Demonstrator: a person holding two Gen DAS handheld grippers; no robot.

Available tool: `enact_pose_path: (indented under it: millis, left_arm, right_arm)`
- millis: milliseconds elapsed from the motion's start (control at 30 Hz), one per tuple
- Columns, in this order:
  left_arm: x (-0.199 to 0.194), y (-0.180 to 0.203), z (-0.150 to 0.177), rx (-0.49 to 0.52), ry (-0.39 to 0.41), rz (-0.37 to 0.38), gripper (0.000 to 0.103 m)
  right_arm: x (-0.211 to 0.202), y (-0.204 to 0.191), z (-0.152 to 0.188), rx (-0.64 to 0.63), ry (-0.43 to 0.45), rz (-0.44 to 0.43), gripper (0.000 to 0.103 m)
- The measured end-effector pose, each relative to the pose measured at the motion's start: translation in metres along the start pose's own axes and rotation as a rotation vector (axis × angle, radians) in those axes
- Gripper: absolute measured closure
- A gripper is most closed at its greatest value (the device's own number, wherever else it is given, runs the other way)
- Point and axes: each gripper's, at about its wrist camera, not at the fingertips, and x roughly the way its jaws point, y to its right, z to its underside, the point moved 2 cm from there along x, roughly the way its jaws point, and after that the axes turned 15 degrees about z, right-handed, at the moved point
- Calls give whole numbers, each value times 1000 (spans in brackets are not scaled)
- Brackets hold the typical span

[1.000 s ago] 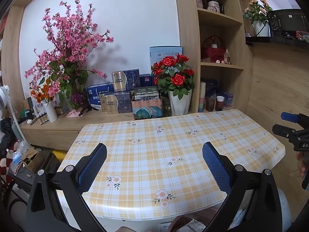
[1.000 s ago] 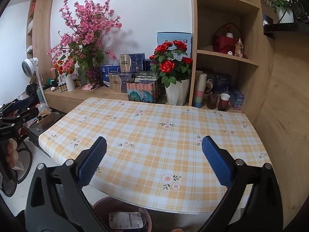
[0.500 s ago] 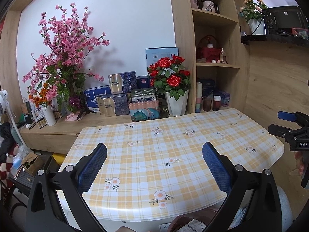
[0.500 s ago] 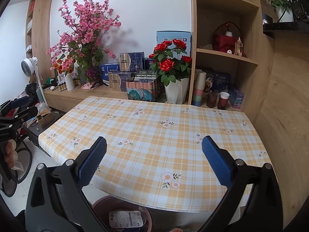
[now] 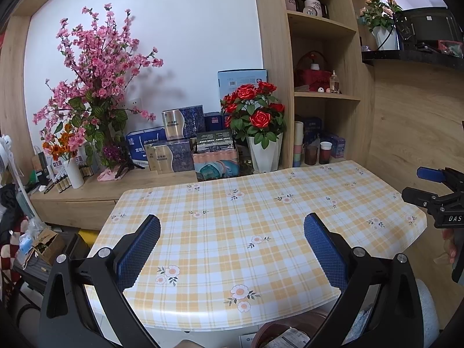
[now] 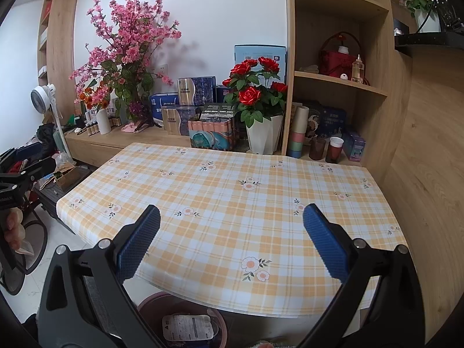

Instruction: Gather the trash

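Left gripper (image 5: pixel 232 249): jaws spread wide, nothing between them, held above the near edge of the surface (image 5: pixel 261 211). Right gripper (image 6: pixel 232 246): jaws likewise spread wide and empty, above the near edge of the same surface, which is covered in a yellow plaid floral cloth.

Trash: a white printed packet (image 6: pixel 187 329) lies inside a round brownish bin (image 6: pixel 150 304) on the floor, below the near edge of the surface. In the left wrist view the bin shows only partly at the bottom of the frame, with crumpled wrappers visible in it.

Beyond the far edge, on a wooden ledge: a white pot of red roses (image 6: pixel 256 92), stacked boxes (image 6: pixel 197 90), and a pink blossom arrangement (image 6: pixel 127 37) toward the far left corner. Cups (image 6: pixel 333 149) stand on the shelf at the far right corner.
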Motion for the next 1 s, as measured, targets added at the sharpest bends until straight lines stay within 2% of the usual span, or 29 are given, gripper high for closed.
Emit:
enact_pose_path:
  millis: [1000]
  left_arm:
    - [1,3,-4,23,-10,1,6]
  right_arm:
    - [1,3,1,-1,-4,1,6]
